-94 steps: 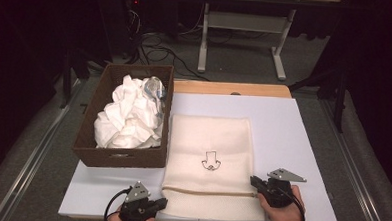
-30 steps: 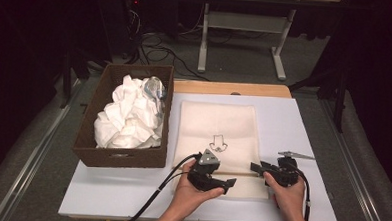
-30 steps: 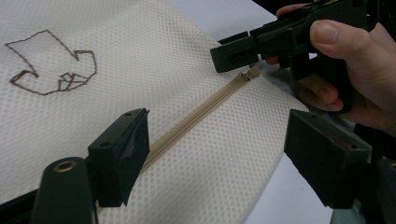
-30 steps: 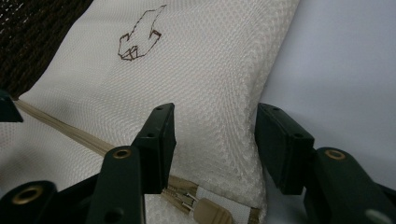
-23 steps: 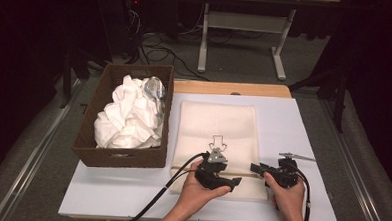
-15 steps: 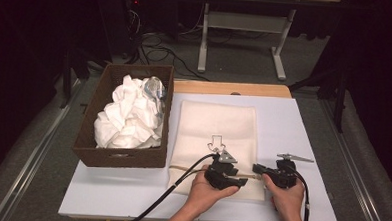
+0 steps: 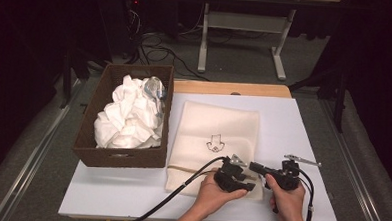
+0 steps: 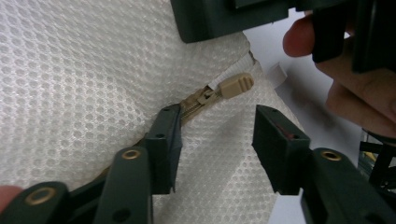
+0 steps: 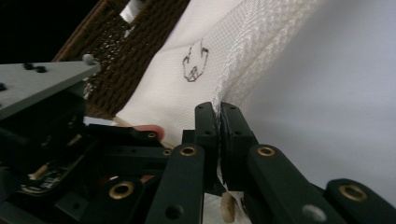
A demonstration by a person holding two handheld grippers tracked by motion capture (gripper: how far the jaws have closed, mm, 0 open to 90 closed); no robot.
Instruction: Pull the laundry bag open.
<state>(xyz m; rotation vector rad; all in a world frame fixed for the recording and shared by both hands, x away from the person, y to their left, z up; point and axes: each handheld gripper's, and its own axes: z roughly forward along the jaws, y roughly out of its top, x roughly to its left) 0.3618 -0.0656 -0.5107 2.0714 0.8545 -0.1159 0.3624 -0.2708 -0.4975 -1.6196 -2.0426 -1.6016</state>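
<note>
A cream mesh zip bag [image 7: 218,131] with a small black drawing lies flat on the white table [image 7: 303,125]. My right gripper [image 7: 254,167] is shut on the bag's near right edge, and the mesh [image 9: 243,51] rises from between its jaws [image 9: 217,108]. My left gripper [image 7: 248,182] is right beside it at the bag's near edge. In the left gripper view its jaws [image 8: 215,112] stand open over the mesh and have just been opening. The tan zipper pull [image 8: 236,85] lies just beyond the tips, untouched, and the zipper runs under one jaw.
A brown wicker basket [image 7: 117,157] stands left of the bag, holding crumpled white cloth [image 7: 128,117] and something silvery [image 7: 155,88]. Bare table lies right of the bag. Cables [image 7: 170,199] trail off the near edge. Dark floor and a table frame lie beyond.
My left hand has slid right along the bag's near edge, ending close beside the right gripper. The right gripper has stayed at the bag's near right corner.
</note>
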